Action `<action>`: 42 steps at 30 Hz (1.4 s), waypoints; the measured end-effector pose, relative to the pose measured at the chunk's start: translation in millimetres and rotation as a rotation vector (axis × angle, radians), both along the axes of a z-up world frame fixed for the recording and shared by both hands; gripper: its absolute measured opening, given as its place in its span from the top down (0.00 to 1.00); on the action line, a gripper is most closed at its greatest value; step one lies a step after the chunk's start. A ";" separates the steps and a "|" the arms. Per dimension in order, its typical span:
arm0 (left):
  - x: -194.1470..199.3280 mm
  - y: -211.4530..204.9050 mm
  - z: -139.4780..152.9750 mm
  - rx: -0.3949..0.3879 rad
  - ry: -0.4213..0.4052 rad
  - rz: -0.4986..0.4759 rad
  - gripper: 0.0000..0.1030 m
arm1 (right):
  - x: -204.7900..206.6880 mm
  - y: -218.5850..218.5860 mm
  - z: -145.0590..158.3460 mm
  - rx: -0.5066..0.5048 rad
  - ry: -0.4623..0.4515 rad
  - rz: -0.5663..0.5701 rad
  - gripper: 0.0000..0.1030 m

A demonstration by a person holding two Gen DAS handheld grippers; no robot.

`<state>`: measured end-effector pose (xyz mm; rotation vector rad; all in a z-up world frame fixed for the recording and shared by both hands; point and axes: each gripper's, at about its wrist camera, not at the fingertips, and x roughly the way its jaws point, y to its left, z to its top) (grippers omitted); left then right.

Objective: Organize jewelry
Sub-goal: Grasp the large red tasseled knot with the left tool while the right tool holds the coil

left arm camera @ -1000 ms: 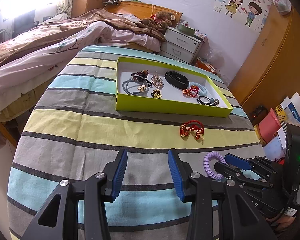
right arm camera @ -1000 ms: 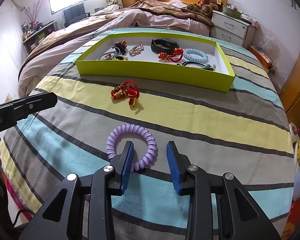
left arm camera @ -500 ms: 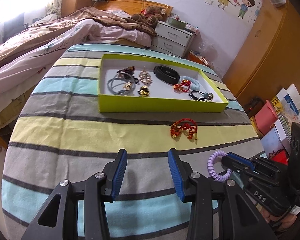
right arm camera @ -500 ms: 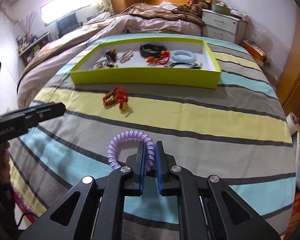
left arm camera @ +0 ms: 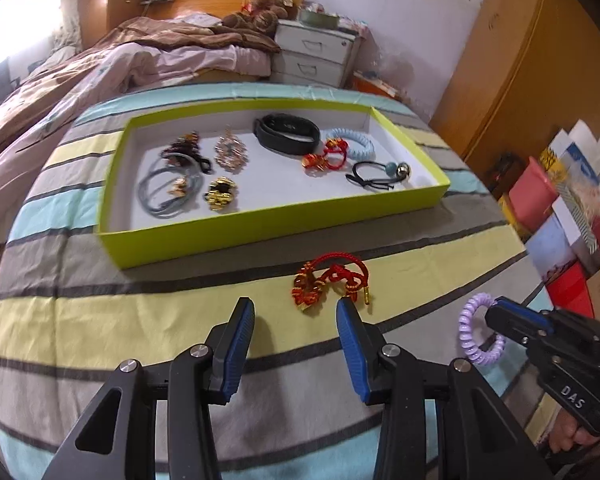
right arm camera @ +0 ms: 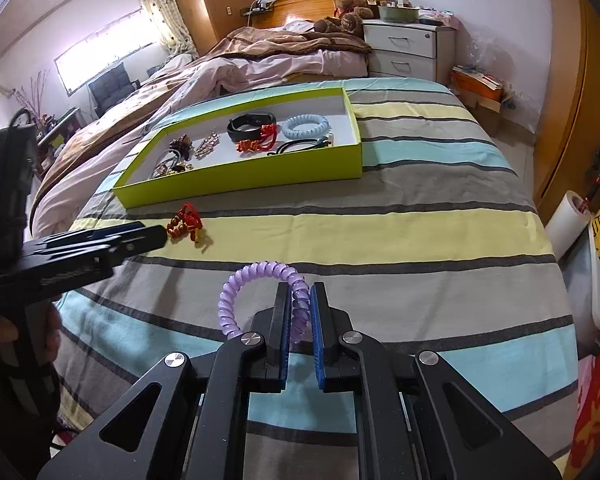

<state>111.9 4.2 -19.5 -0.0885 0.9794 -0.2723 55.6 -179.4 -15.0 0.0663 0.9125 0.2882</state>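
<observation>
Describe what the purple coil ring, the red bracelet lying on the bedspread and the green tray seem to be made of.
Purple coil ring: looks like glossy, translucent plastic, a telephone-cord spiral. Red bracelet: apparently knotted cord, matte, with shiny gold-toned beads, possibly metal or plated plastic. Green tray: likely cardboard, with thin straight walls, matte lime outside and white inside.

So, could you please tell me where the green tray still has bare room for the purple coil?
The green tray has a bare white patch along its near wall, between the gold clip and the black hair tie. The far-left corner behind the grey hair ties is free too. The right end, around the black band, is crowded.
</observation>
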 end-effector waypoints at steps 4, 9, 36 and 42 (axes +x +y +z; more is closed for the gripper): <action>8.0 -9.5 -3.5 0.060 -0.010 -0.017 0.59 | 3.9 -3.9 -2.1 0.013 0.006 -0.002 0.90; 17.9 -21.3 -4.8 0.137 -0.024 -0.036 0.56 | 10.2 -6.2 -4.2 0.030 0.013 0.003 0.90; 13.3 -23.9 -3.8 0.121 -0.039 -0.015 0.85 | 18.0 -13.1 -6.4 0.065 0.013 0.004 0.90; 7.6 -20.3 1.4 0.103 -0.053 -0.008 0.86 | 16.8 -12.5 -4.7 0.060 0.006 0.005 0.90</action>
